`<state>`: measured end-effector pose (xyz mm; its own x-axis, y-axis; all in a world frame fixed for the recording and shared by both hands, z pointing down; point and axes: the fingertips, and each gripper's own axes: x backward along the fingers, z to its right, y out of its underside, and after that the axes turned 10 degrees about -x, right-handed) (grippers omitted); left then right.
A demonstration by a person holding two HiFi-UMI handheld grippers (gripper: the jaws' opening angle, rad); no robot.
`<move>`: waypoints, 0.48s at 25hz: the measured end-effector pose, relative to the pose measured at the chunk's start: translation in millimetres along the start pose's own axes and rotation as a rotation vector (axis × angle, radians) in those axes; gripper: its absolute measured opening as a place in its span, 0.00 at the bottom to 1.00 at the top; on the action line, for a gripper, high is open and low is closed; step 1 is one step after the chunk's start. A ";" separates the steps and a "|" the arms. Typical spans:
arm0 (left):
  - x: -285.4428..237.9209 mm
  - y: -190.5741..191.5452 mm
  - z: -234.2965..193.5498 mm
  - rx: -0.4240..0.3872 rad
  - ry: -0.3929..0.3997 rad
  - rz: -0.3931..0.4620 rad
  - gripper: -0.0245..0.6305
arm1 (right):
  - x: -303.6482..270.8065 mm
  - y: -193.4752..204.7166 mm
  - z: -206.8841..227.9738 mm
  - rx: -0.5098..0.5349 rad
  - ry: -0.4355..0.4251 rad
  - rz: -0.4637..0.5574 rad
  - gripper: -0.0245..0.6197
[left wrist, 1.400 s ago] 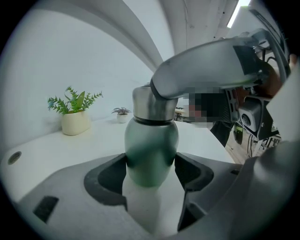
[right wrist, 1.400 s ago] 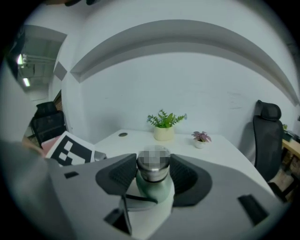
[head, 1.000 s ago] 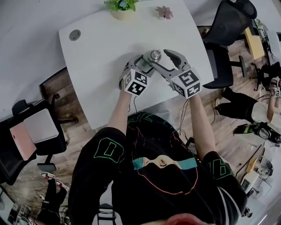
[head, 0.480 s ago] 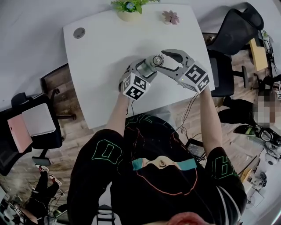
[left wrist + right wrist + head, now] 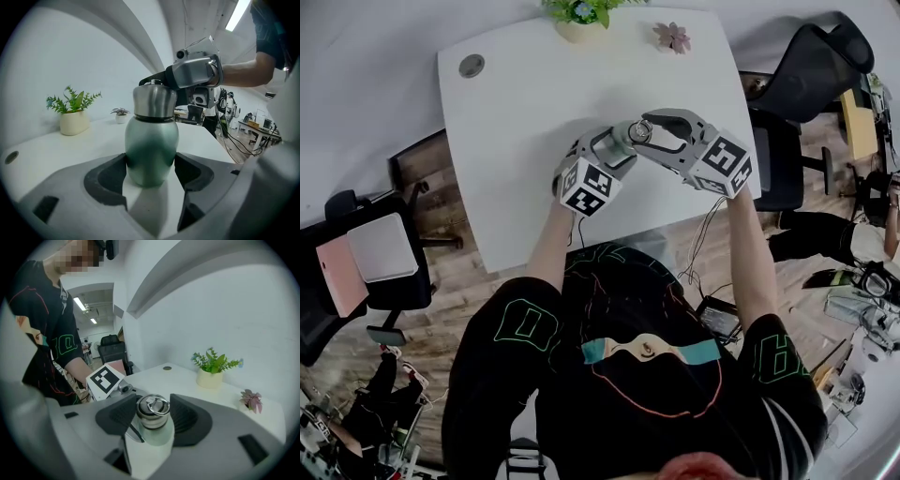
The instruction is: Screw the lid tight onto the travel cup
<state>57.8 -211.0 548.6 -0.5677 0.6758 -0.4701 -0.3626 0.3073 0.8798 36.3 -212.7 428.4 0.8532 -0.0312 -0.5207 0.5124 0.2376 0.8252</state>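
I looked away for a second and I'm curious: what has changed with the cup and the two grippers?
The right gripper turned, and its fingers have just been closing onto the lid, which sits between them. The left gripper kept its hold on the cup, which stands in the same spot.

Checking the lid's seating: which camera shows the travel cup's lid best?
The right gripper view: the lid is close, with its top ring and side visible. The left gripper view shows it side-on only; the head view shows it tiny from above.
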 end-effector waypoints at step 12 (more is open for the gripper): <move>-0.4 -0.2 -0.5 -0.003 -0.009 -0.010 0.55 | 4.6 1.6 3.7 -0.160 0.283 0.136 0.39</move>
<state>57.8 -211.6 548.6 -0.5576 0.6787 -0.4780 -0.3706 0.3118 0.8749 41.5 -216.1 428.1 0.8404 0.2759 -0.4665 0.3546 0.3711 0.8583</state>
